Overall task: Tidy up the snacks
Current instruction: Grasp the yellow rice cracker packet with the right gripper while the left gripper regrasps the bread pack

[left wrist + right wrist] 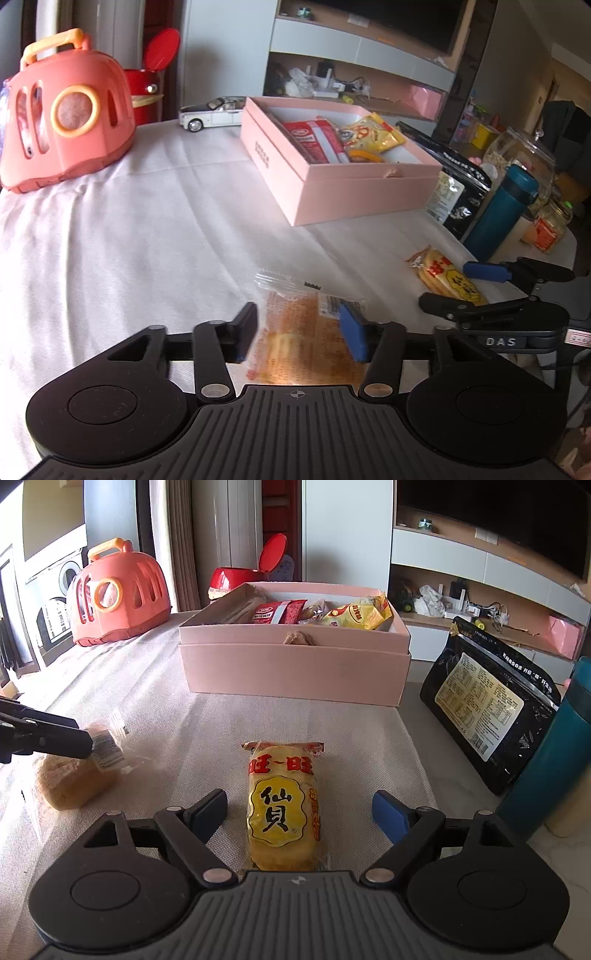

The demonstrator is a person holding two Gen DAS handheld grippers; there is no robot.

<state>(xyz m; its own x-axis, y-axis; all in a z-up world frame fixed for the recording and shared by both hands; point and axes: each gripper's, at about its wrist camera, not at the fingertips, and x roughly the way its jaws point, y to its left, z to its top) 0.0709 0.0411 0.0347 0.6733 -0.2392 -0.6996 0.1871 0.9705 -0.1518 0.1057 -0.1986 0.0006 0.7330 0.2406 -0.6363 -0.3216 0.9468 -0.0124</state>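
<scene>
A clear-wrapped golden cake packet (295, 343) lies on the white cloth between the fingers of my left gripper (299, 334), which stands open around it. In the right wrist view the same cake packet (74, 779) sits at the left under one left finger (55, 738). A yellow rice cracker packet (282, 808) lies lengthwise between the wide-open fingers of my right gripper (301, 812), with a gap on each side. In the left wrist view the cracker packet (443, 275) and the right gripper (465, 290) are at the right. The open pink box (295, 672) (332, 192) behind holds red and yellow snack packets.
An orange toy carrier (66, 118) and a white toy car (212, 112) stand at the back left. A black bag (487, 709) leans at the right, beside a teal bottle (554, 768). Glass jars (524, 155) stand at the table's right edge. A red bin (236, 576) sits behind the box.
</scene>
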